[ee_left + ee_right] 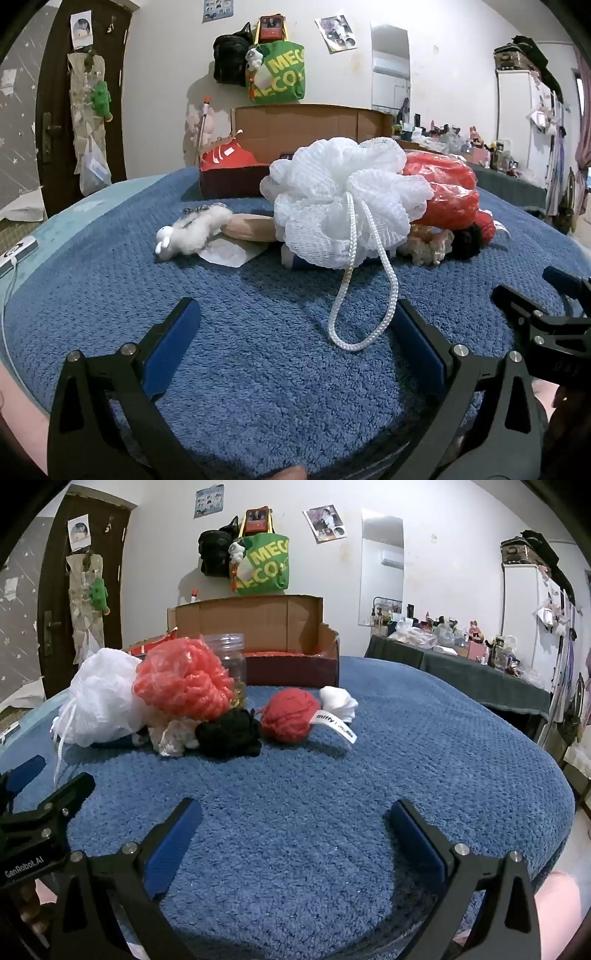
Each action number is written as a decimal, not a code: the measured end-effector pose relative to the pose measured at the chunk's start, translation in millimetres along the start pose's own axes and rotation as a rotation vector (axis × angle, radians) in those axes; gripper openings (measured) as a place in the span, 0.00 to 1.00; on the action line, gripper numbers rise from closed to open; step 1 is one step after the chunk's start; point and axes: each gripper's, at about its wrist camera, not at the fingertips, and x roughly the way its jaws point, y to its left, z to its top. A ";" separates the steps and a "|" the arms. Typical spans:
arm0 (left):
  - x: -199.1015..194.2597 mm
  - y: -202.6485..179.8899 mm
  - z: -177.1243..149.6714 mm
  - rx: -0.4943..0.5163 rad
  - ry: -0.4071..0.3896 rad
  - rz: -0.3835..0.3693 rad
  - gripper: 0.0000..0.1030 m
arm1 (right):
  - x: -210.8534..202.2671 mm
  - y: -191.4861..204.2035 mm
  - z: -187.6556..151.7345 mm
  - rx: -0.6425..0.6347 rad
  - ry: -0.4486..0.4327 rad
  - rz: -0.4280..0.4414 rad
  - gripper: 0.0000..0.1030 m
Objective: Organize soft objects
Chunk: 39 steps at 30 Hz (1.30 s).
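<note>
**Soft pile waits before the box, both claws wide and empty**

The soft things are heaped together on the blue towel (332, 775), just in front of the cardboard box (280, 627), presumably so that each can be lifted the short way into it; the white mesh puff (340, 206) is set nearest the left side, its cord loop (354, 314) trailed toward the left gripper (295, 328); the red mesh puff (184, 679) is leaned against it, touching; a black knitted piece (229, 734) and a cream crocheted piece (173, 738) are tucked under the red puff; the red yarn ball (290, 714) with its label and a small white bundle (338, 701) are laid to the right, the ball beside the black piece; a clear jar (227, 653) is stood behind the red puff; a small white plush (188, 232) is laid apart on the left.

The left gripper is held low over the towel, tilted gently downward, its jaws spread wide with nothing between them but the cord's end lying near the right finger; the right gripper (295, 827) is held likewise, angled downward, spread wide and empty, well short of the yarn ball; the two are kept side by side, each visible at the other view's edge; no object is judged to be sorted yet.
</note>
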 end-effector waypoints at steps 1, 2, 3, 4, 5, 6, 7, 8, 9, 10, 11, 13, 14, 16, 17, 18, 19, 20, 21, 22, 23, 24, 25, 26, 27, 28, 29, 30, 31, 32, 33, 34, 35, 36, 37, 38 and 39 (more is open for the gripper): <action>-0.1 -0.2 -0.1 0.006 -0.003 0.002 1.00 | 0.0 0.0 -0.1 0.002 0.001 0.001 1.00; -0.3 -0.1 -0.2 0.006 -0.002 0.002 1.00 | 0.1 0.2 -0.2 0.003 0.004 0.001 1.00; -0.2 0.0 -0.2 0.006 0.001 0.002 1.00 | 0.2 -0.5 0.0 0.015 0.007 0.008 1.00; -0.1 -0.1 -0.1 0.007 0.003 0.003 1.00 | 0.2 -0.6 -0.1 0.015 0.006 0.008 1.00; -0.4 -0.1 -0.3 0.007 0.002 0.003 1.00 | 0.1 -0.5 -0.2 0.011 0.005 0.007 1.00; -0.7 -0.1 -0.5 0.007 0.001 0.003 1.00 | 0.1 -0.4 -0.3 0.009 0.004 0.006 1.00; -1.1 -0.1 -0.8 0.006 0.001 0.002 1.00 | 0.1 -0.3 -0.4 0.008 0.003 0.005 1.00; 0.1 -0.1 0.0 0.007 0.007 0.003 1.00 | 0.1 -0.3 -0.4 0.009 0.004 0.005 1.00; 0.0 -0.1 -0.1 0.007 0.007 0.003 1.00 | 0.1 -0.4 -0.5 0.008 0.005 0.005 1.00; 0.1 -0.1 0.1 0.007 0.008 0.003 1.00 | 0.2 -0.4 -0.5 0.008 0.005 0.005 1.00; -0.1 -0.1 0.1 0.007 0.008 0.003 1.00 | 0.2 -0.3 -0.6 0.007 0.005 0.004 1.00; -0.6 -0.1 -0.2 0.007 0.006 0.003 1.00 | 0.2 -0.1 -0.6 0.007 0.005 0.004 1.00; -1.0 -0.1 -0.3 0.007 0.005 0.002 1.00 | 0.2 -0.3 -0.6 0.007 0.005 0.004 1.00; -2.2 -0.5 -0.9 0.008 0.003 0.003 1.00 | 0.4 0.0 -0.6 0.006 0.006 0.004 1.00; -2.8 -0.8 -1.3 0.009 0.002 0.004 1.00 | 0.4 0.0 -0.6 0.007 0.006 0.004 1.00; -3.7 -1.1 -1.7 0.009 0.001 0.004 1.00 | 0.4 0.1 -0.6 0.007 0.006 0.004 1.00; 0.2 -0.1 0.1 0.005 0.011 0.003 1.00 | 0.4 0.1 -0.6 0.007 0.006 0.004 1.00; 0.1 0.0 0.1 0.005 0.010 0.003 1.00 | 0.5 0.1 -0.6 0.007 0.006 0.003 1.00; 0.2 -0.1 0.1 0.005 0.011 0.003 1.00 | 0.5 0.2 -0.6 0.007 0.006 0.003 1.00; 0.2 -0.1 0.1 0.006 0.011 0.003 1.00 | 0.5 0.3 -0.6 0.006 0.006 0.003 1.00; 0.2 -0.1 0.1 0.005 0.011 0.003 1.00 | 0.6 0.4 -0.6 0.005 0.006 0.003 1.00; 0.2 0.0 0.1 0.006 0.011 0.003 1.00 | 0.7 0.5 -0.6 0.006 0.007 0.004 1.00; 0.2 0.0 0.0 0.006 0.011 0.003 1.00 | 0.7 0.7 -0.6 0.006 0.007 0.003 1.00; 0.2 0.0 0.1 0.005 0.011 0.003 1.00 | 0.7 0.7 -0.7 0.006 0.007 0.003 1.00; 0.2 -0.1 0.1 0.005 0.012 0.003 1.00 | 0.7 0.8 -0.7 0.006 0.007 0.003 1.00; 0.3 -0.1 0.1 0.005 0.012 0.003 1.00 | 0.8 1.0 -0.7 0.006 0.007 0.003 1.00; 0.3 -0.1 0.1 0.005 0.012 0.003 1.00 | 0.8 1.1 -0.6 0.005 0.007 0.003 1.00; 0.3 -0.1 0.1 0.005 0.012 0.003 1.00 | 0.8 1.1 -0.7 0.006 0.007 0.003 1.00; 0.2 0.0 0.1 0.005 0.012 0.003 1.00 | 0.8 1.2 -0.8 0.005 0.007 0.003 1.00; 0.2 0.0 0.0 0.005 0.012 0.003 1.00 | 0.9 1.3 -0.7 0.005 0.007 0.003 1.00; 0.3 -0.1 0.1 0.005 0.012 0.003 1.00 | 0.9 1.2 -0.7 0.005 0.007 0.003 1.00; 0.3 -0.1 0.1 0.005 0.012 0.003 1.00 | 0.9 1.2 -0.7 0.005 0.008 0.003 1.00; 0.2 -0.1 0.0 0.005 0.012 0.003 1.00 | 0.9 1.1 -0.7 0.005 0.008 0.003 1.00; 0.3 -0.1 0.1 0.005 0.012 0.003 1.00 | 0.9 1.0 -0.7 0.005 0.008 0.003 1.00; 0.3 0.1 0.2 0.005 0.012 0.003 1.00 | 0.9 0.9 -0.7 0.005 0.008 0.003 1.00; 0.3 -0.1 0.1 0.005 0.012 0.003 1.00 | 1.0 0.9 -0.7 0.005 0.008 0.003 1.00; 0.3 -0.1 0.1 0.005 0.013 0.003 1.00 | 1.0 0.9 -0.7 0.005 0.008 0.003 1.00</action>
